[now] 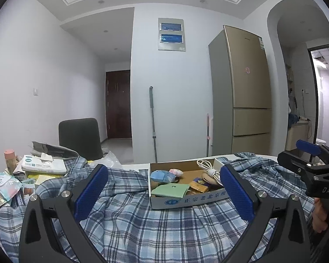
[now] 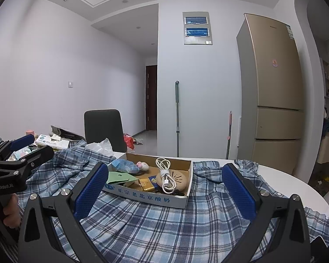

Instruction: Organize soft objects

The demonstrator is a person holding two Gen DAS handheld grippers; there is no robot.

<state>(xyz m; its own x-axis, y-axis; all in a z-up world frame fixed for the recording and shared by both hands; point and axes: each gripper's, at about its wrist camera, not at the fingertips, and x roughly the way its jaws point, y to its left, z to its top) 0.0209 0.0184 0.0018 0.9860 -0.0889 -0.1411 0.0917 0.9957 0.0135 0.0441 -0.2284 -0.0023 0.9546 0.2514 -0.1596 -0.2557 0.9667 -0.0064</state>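
Plaid shirt (image 1: 164, 230) lies spread on worktop (image 2: 296, 188), running 9 to 3, under both grippers. Box (image 2: 142, 197) sits on it at 12. Left gripper (image 1: 164, 186) and right gripper (image 2: 164, 186) level, jaws wide, empty; neither nearer.

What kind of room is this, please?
Probably a home dining area beside a kitchen: a tall fridge, a white table under a plaid shirt, and a mop against the wall.
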